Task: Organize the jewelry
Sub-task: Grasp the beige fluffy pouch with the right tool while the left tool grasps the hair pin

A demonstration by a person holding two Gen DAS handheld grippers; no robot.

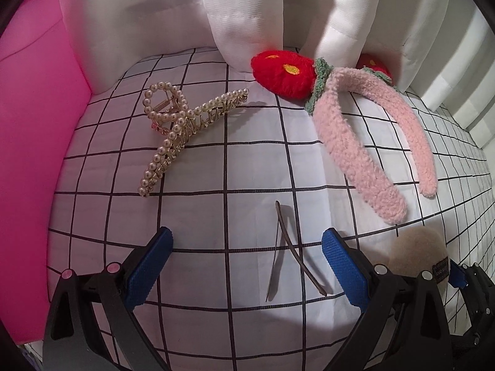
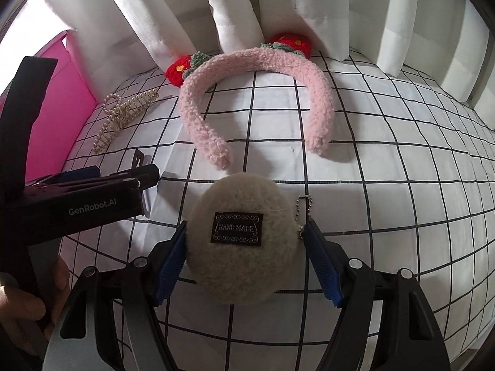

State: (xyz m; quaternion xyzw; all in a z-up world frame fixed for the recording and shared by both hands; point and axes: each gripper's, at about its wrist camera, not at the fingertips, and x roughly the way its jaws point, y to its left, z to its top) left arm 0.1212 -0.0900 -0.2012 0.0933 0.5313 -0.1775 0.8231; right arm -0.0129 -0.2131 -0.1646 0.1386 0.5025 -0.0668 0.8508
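Observation:
A thin brown hairpin [image 1: 286,255] lies on the checked cloth between the fingers of my left gripper [image 1: 247,244], which is open around it. A pearl claw clip [image 1: 182,130] lies beyond to the left; it also shows in the right wrist view [image 2: 123,114]. A pink fuzzy headband [image 2: 256,99] with red strawberries [image 1: 283,72] lies at the back. My right gripper [image 2: 246,238] has its blue pads against a beige fuzzy pom-pom [image 2: 239,241] with a "HAND MADE" label and a ball chain [image 2: 304,213]. The pom-pom also shows in the left wrist view [image 1: 416,256].
A pink box [image 1: 34,154] stands at the left edge of the cloth [image 2: 402,185]. White curtains [image 2: 278,9] hang along the back. The left gripper body [image 2: 77,204] sits left of the pom-pom in the right wrist view.

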